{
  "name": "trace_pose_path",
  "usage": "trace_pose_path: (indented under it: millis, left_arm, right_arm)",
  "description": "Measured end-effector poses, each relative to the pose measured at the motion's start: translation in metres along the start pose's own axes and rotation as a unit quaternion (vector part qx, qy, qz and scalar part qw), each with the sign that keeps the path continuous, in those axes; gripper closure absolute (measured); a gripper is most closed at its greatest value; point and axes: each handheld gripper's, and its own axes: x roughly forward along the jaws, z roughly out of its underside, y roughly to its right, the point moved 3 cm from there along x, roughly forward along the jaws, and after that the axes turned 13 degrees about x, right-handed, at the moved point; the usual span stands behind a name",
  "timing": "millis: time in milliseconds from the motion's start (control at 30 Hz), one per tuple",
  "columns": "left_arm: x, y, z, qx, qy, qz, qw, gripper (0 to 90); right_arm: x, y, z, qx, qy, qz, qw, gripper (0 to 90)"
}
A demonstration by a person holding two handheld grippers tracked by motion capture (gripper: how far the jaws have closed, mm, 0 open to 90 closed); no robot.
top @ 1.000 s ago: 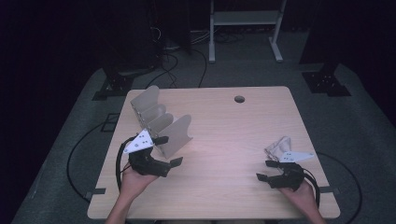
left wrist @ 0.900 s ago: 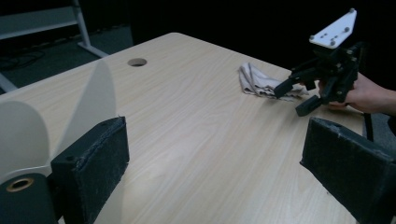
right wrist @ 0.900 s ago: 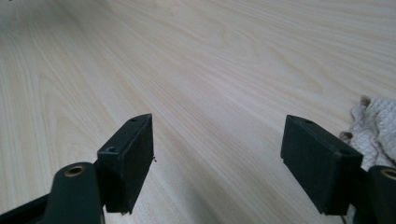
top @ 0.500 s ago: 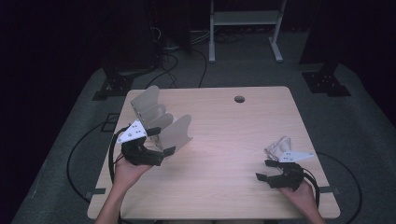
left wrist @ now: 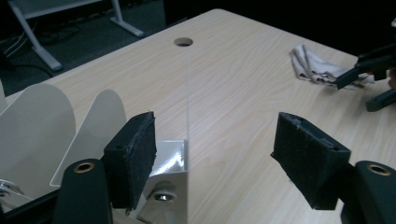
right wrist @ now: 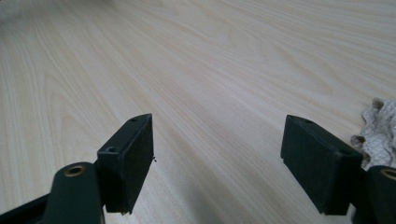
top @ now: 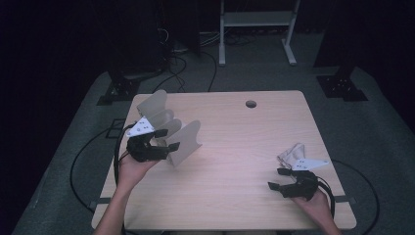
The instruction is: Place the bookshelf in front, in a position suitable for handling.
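Your left gripper [top: 164, 142] sits at the left side of the table [top: 235, 196], right against the beige file rack [top: 169, 129], a metal stand with several rounded upright dividers. From the left gripper view, its jaws have just been closing, yet they are still apart, with the thin edge of the rack's end divider [left wrist: 187, 116] standing between them; the left pad is just beside that divider and the right pad is well clear of it, so nothing is clamped. The slots of the rack [left wrist: 56, 135] that can be seen hold nothing: bare beige panels and a shiny base. Your right gripper [top: 281, 178] rests low near the table's right front corner, jaws spread wide over bare wood, holding nothing. A crumpled pale cloth [top: 292, 154] lies on the table just beside it, well apart from the rack. A round cable hole [top: 251, 104] is near the far edge.
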Motion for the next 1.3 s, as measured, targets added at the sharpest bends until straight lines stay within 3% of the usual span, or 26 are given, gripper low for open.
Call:
trace_pose_path:
  millis: [67,200,333,400,833,933,1300]
  left_arm:
    - [0.001,-0.001,0.0,-0.003,-0.002,0.0,1.0,32.4]
    - [0.007,-0.006,0.001,-0.008,-0.017,-0.003,0.9998,44.9]
    - [0.01,-0.008,0.001,-0.002,-0.029,-0.008,0.9995,53.9]
    - [0.011,-0.009,0.0,-0.002,-0.026,-0.006,0.9996,58.6]
    - [0.017,-0.011,-0.005,0.007,-0.047,0.014,0.9988,74.8]
    - [0.019,-0.012,-0.005,0.001,-0.047,0.023,0.9986,78.4]
    - [0.019,-0.014,-0.004,-0.007,-0.045,0.024,0.9986,87.9]
  right_arm:
    - [0.001,0.0,0.0,-0.001,0.0,-0.001,1.0,25.0]
    - [0.0,0.0,0.0,-0.003,0.003,-0.001,1.0,25.0]
    - [0.001,0.001,0.0,-0.002,-0.001,-0.002,1.0,25.0]
    - [0.0,0.0,0.0,-0.002,0.0,-0.002,1.0,25.0]
    - [0.0,0.003,0.0,0.005,0.002,-0.004,1.0,25.0]
    - [0.0,0.003,0.0,0.004,0.001,-0.004,1.0,25.0]
    - [0.0,0.005,-0.001,0.006,0.004,-0.002,1.0,25.0]
